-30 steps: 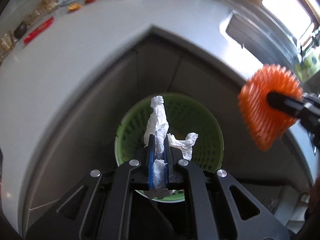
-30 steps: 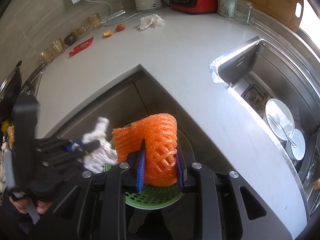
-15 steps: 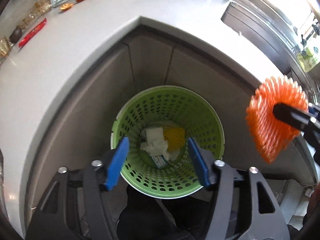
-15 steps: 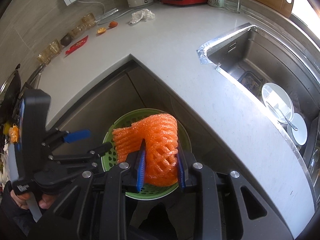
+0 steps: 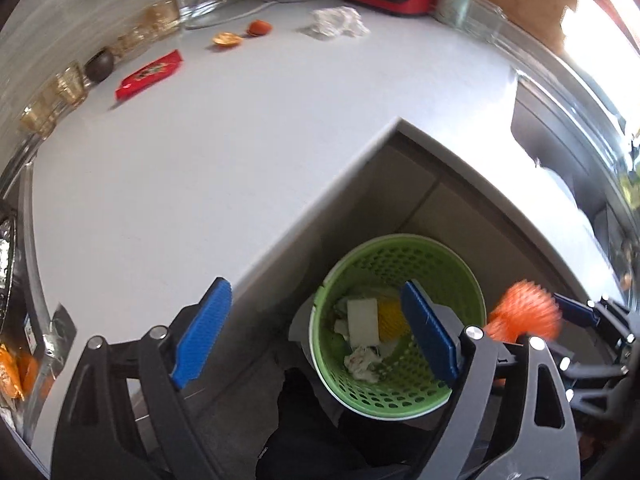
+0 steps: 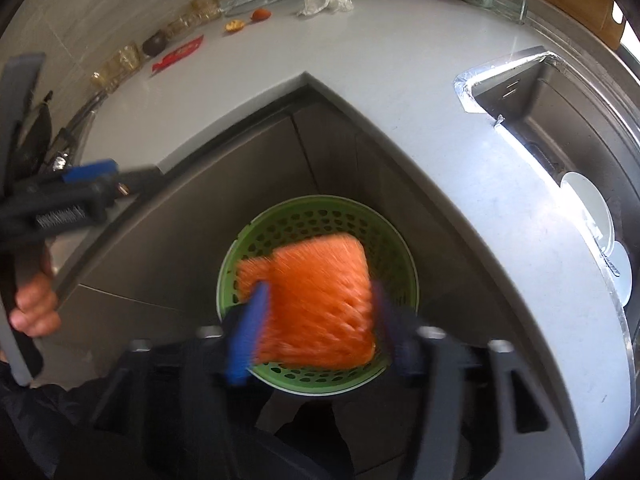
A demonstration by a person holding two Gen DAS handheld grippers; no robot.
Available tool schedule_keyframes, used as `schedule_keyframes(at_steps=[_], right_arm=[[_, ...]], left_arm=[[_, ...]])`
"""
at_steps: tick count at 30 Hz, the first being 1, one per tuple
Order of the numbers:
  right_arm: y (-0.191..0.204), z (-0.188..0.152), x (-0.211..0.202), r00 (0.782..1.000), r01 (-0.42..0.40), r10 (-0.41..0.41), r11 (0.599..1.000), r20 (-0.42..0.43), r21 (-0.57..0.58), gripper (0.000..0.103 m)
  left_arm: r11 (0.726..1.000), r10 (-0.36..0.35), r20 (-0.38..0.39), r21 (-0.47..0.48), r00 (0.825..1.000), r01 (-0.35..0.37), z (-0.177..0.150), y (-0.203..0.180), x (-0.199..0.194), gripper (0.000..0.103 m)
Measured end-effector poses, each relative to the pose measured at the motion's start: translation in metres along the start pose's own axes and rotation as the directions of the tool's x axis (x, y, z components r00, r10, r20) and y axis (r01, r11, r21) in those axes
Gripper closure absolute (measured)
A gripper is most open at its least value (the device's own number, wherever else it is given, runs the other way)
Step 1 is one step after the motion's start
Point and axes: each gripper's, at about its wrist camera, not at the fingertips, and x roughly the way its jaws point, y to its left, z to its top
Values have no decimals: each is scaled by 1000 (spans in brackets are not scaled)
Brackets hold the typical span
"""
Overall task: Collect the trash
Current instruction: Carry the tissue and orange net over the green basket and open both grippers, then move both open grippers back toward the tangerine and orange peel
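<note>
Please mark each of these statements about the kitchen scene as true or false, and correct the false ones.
1. The orange foam net is over the green basket. True.
2. The left gripper holds a white tissue. False: nothing is between its jaws, which are opening; white paper lies in the basket.
3. A red packet lies on the counter. True.
4. The green basket stands on the counter. False: it stands lower, in front of the cabinet corner.
5. The counter has no trash left on it. False: a crumpled tissue and orange peel lie there, besides the packet.
</note>
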Motion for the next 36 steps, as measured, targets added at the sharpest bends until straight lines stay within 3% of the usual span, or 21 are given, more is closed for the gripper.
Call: schedule_keyframes(at_steps=[7, 15, 25, 36], right_arm=[[5, 17, -2, 1000, -1, 0, 1000, 23, 24, 21], [5, 59, -7, 997, 2, -9, 996, 80, 85, 16], [13, 155, 11, 986, 41, -64, 988, 155, 148, 16], [12, 285, 73, 977, 85, -118, 980, 178, 180, 16]], left_arm=[[999, 1, 6, -35, 1000, -1, 12, 25, 3, 19], [999, -17, 34, -39, 999, 18, 37, 47, 4, 19], [1000, -9, 112, 11, 994, 8, 111, 89, 23, 15], [998, -31, 127, 67, 991, 22, 217, 135, 93, 15]])
